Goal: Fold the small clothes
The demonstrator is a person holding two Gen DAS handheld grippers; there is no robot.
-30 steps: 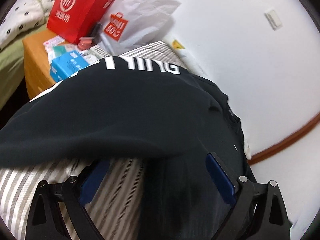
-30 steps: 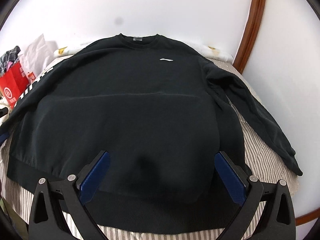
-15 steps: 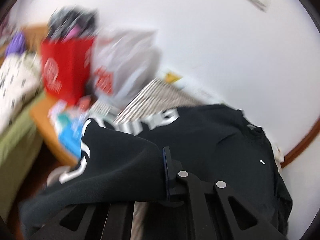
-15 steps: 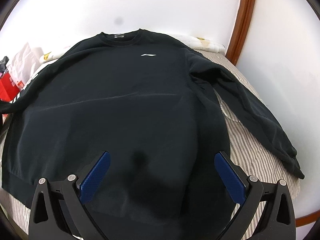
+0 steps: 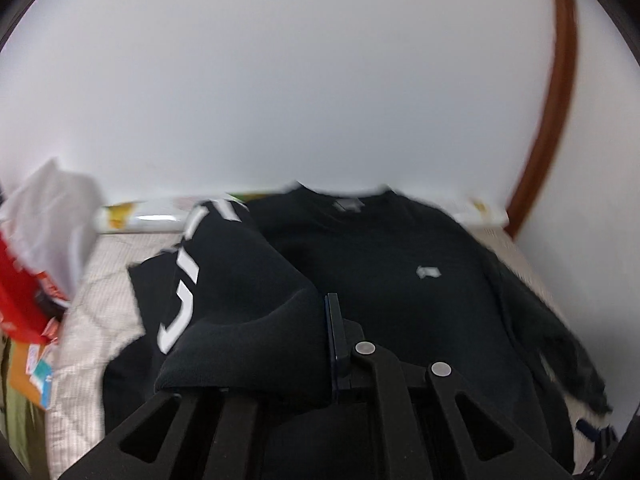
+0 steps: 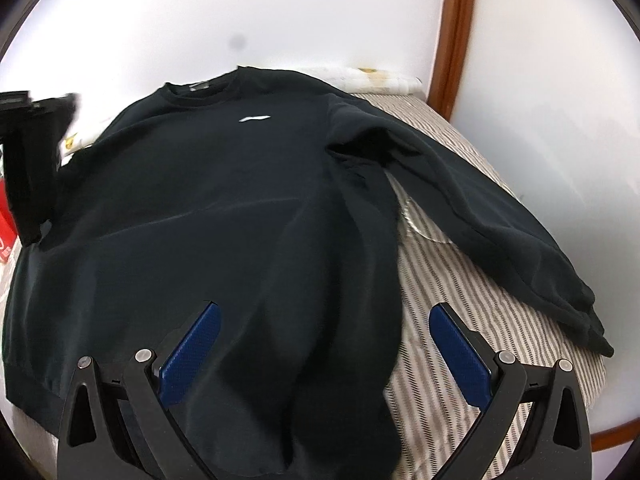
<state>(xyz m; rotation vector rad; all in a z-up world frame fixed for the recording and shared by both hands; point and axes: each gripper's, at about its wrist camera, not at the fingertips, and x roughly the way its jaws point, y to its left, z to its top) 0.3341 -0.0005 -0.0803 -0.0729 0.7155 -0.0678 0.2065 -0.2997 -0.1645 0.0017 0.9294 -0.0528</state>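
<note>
Black sweatshirt [image 6: 224, 216]: lies front up on the bed [image 6: 460, 308], neck toward the white wall [image 6: 200, 12], hem toward the viewer. A small white logo [image 6: 255, 118] sits on the chest, and a grey label shows inside the collar.

Sleeve with white lettering [image 5: 188, 280]: lifted off the bed and brought over the sweatshirt's body. Its cuff end hangs bunched at the left tool [image 5: 332, 344]. From the right wrist view the same sleeve shows as a dark raised strip at the far left edge.

Other sleeve [image 6: 480, 216]: stretched out flat over the striped cover, running toward the near right corner of the bed, cuff close to the edge.

Left tool: fingers together, clamped on the cuff of the lettered sleeve; one blue pad shows edge-on against the cloth. The view from this side is blurred.

Right tool [image 6: 324, 352]: fingers wide apart, blue pads [image 6: 192, 348] either side of the sweatshirt's lower right part. Nothing is gripped; whether the tips touch the cloth cannot be told.

Bed: grey and white striped cover, set into a corner with a brown wooden trim [image 6: 456, 36] running up the wall.

Red bag [image 5: 20, 292] and white plastic bag [image 5: 52, 216]: beside the bed at the left, blurred.
</note>
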